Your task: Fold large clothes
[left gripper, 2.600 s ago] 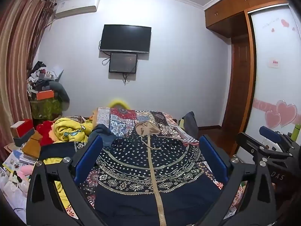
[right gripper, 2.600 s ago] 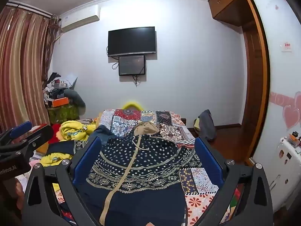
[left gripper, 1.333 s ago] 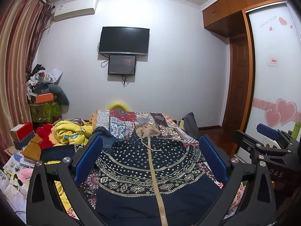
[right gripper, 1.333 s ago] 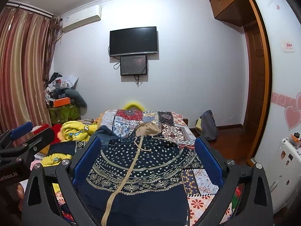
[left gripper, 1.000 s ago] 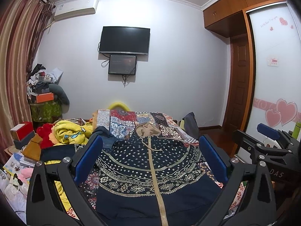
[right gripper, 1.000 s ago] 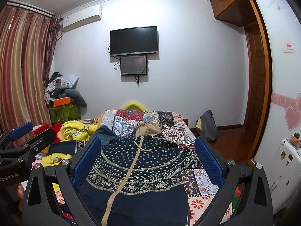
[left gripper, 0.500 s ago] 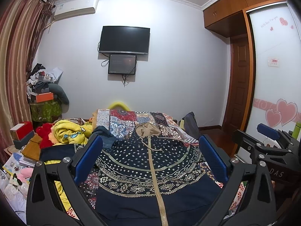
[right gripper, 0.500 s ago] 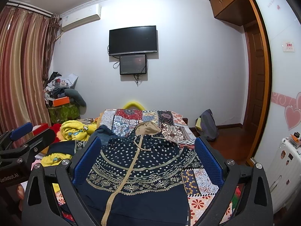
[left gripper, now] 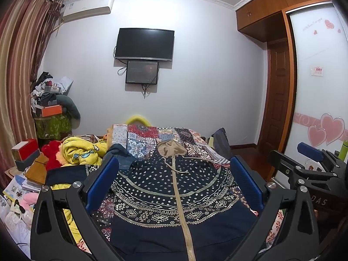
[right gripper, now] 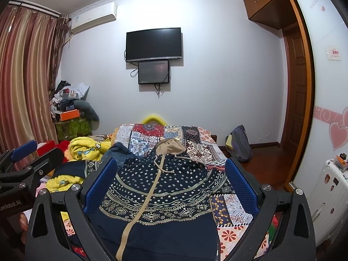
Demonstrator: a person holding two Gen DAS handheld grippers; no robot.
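1. A dark navy hooded jacket [left gripper: 174,187] lies spread face up on a bed covered by a patchwork quilt [left gripper: 152,134]. Its tan hood [left gripper: 171,149] points toward the far wall, and a tan zipper [left gripper: 180,206] runs down the middle toward the cameras.
2. The left gripper [left gripper: 174,184] hovers above the near part of the jacket with its blue-padded jaws spread wide and nothing between them.
3. The right gripper [right gripper: 169,182] hangs beside it, jaws likewise wide apart and empty, slightly to the right over the jacket and quilt.
4. A crumpled yellow blanket [left gripper: 82,152] and other clothes are piled at the left side of the bed, near the jacket's left sleeve [left gripper: 65,171].
5. Judged by its look, the jacket is soft, limp and fairly thick, so it will sag and bunch when lifted; it is neither slippery nor fragile.
6. No fold appears to be made yet. Sensible holds would be the hem corners or shoulder seams, pinching only the jacket's own layers and not the quilt beneath.
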